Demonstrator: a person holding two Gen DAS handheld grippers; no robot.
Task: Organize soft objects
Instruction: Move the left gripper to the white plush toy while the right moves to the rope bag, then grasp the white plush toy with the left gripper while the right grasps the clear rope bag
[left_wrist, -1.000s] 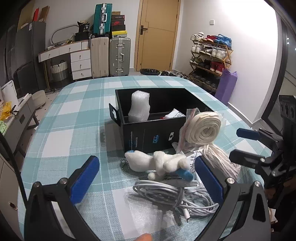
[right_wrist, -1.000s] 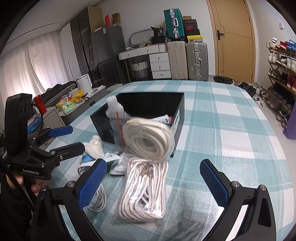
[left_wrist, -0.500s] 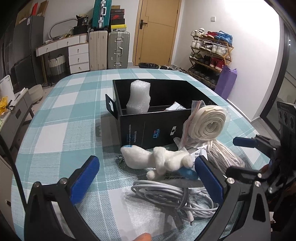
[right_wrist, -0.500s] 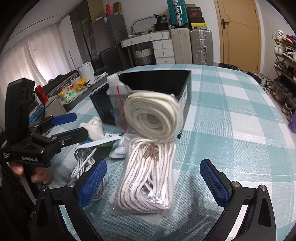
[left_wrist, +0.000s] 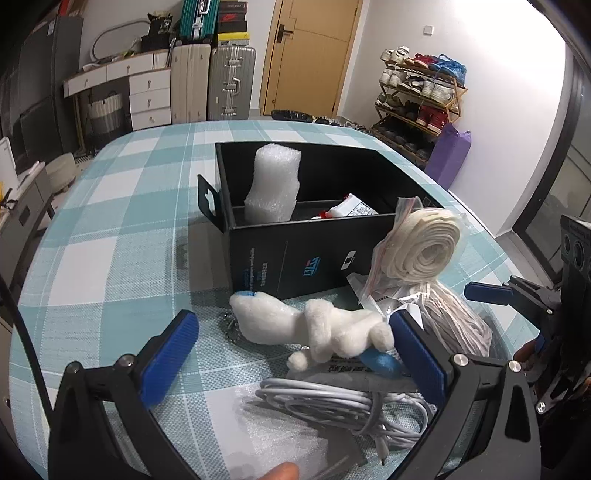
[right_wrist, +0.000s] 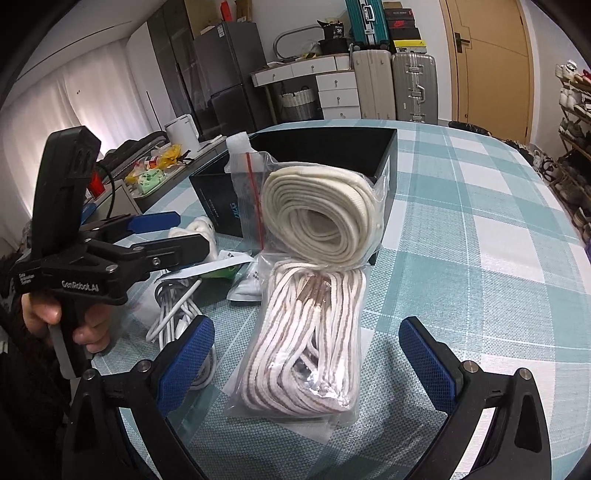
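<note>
A white plush toy (left_wrist: 314, 326) lies on the checked table in front of a black box (left_wrist: 295, 254). My left gripper (left_wrist: 295, 360) stands open around the toy, fingers on either side, not touching it. A bagged cream webbing roll (right_wrist: 319, 218) leans against the box, and a bagged striped cord bundle (right_wrist: 310, 347) lies below it. My right gripper (right_wrist: 308, 360) hangs open over the cord bag. A foam roll (left_wrist: 275, 184) stands inside the box.
A coil of white cable (left_wrist: 343, 408) lies on a foam sheet near the left gripper. Small packets (right_wrist: 229, 267) sit between the cable and the cord bag. A hand (right_wrist: 55, 321) holds the left gripper. The table's right half is bare cloth (right_wrist: 480, 240).
Both grippers have moved forward and lower toward the items; the plush toy and the cord bag now sit nearer between the fingers. Nothing on the table has shifted.
</note>
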